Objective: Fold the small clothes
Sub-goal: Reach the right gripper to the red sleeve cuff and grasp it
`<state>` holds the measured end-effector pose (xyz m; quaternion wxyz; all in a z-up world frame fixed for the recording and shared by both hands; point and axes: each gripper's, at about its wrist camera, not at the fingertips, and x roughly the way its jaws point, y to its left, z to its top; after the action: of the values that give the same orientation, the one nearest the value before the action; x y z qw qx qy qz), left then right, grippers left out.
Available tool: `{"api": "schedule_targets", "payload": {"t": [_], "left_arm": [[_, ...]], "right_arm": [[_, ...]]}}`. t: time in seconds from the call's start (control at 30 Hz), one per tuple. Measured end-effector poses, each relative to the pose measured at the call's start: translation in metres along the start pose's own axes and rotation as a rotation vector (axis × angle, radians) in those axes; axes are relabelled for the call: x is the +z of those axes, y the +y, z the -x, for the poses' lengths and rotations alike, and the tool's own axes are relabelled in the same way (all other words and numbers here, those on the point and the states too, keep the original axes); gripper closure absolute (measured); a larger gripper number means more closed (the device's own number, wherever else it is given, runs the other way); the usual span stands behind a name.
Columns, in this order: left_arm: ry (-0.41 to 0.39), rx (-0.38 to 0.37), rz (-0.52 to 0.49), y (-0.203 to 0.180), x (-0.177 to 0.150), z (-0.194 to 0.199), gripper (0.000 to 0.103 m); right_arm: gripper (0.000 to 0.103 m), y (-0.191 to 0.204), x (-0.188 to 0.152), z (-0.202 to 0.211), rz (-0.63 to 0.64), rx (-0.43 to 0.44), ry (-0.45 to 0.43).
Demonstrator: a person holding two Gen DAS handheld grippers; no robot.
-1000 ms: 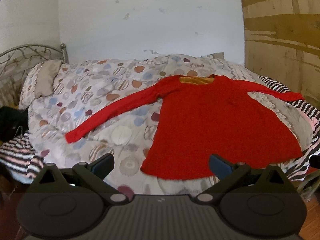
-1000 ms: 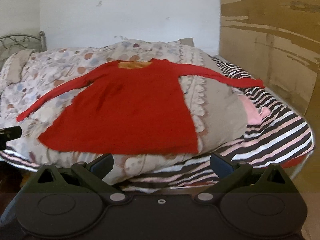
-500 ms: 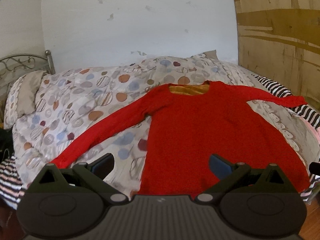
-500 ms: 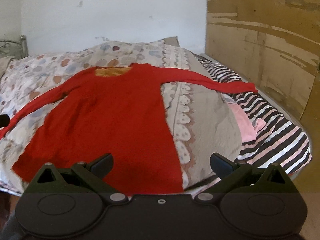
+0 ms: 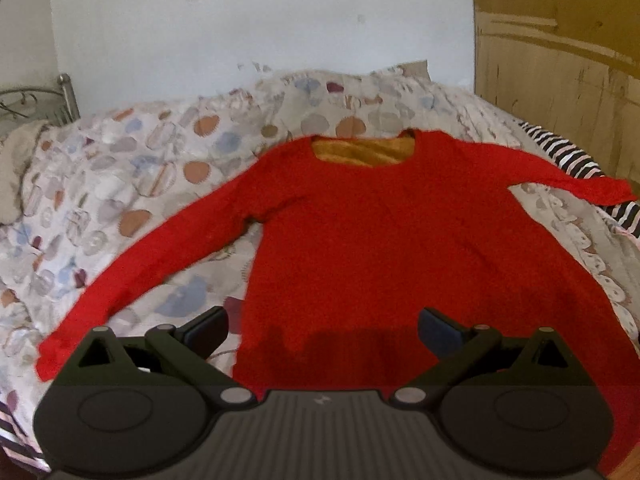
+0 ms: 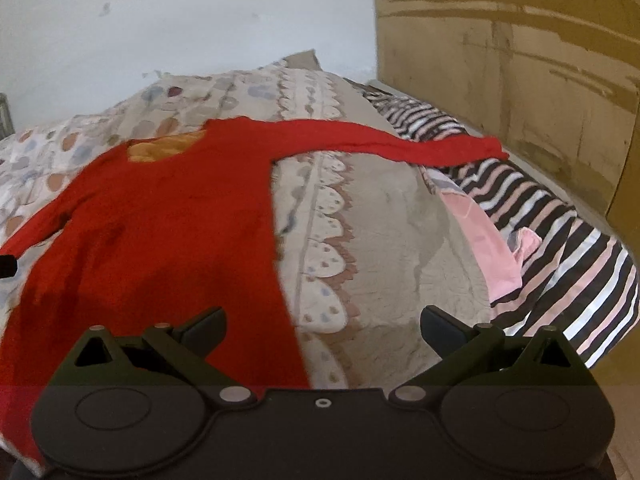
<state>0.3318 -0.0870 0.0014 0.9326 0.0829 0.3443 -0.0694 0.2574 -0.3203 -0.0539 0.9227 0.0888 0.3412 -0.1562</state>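
A red long-sleeved top with a yellow lining at the neck lies flat on the bed, front up, both sleeves spread out. Its left sleeve runs down to the near left; its right sleeve reaches onto the striped blanket. My left gripper is open, hovering above the lower hem with nothing between its fingers. My right gripper is open too, over the top's right lower edge and the quilt beside it. A bit of the left gripper shows at the right wrist view's left edge.
The bed has a quilt with coloured blobs and a scalloped border. A black, white and pink striped blanket and a pink cloth lie on the right. A plywood panel stands right, a metal headboard left.
Both grippers have moved forward toward the bed, from off its front edge to over the top's lower part. The top has not moved. Both stayed open.
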Motion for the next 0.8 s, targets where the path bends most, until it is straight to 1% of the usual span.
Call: {"api": "schedule_targets", "payload": {"t": [0.3,0.47,0.53,0.63,0.77,0.8], "left_arm": [[0.041,-0.029,-0.023,-0.021,0.017,-0.06,0.0],[0.061,-0.026,-0.011,-0.03,0.02,-0.086,0.0],[0.064,-0.013,-0.002,-0.033,0.018,-0.095,0.0],[0.041,-0.011,0.027,-0.033,0.01,-0.103,0.0],[0.05,-0.017,0.065,-0.034,-0.005,-0.115,0.0],[0.049,-0.014,0.067,-0.035,-0.009,-0.117,0.0]], "right_arm": [[0.0,-0.027,0.014,-0.042,-0.021,-0.044,-0.024],[0.0,-0.041,0.033,-0.064,-0.055,-0.059,-0.064],[0.0,-0.051,0.044,-0.075,-0.082,-0.059,-0.097],[0.0,-0.072,0.063,-0.089,-0.138,-0.029,-0.157],[0.0,-0.109,0.091,-0.117,-0.224,0.047,-0.158],[0.0,-0.117,0.096,-0.124,-0.243,0.055,-0.155]]}}
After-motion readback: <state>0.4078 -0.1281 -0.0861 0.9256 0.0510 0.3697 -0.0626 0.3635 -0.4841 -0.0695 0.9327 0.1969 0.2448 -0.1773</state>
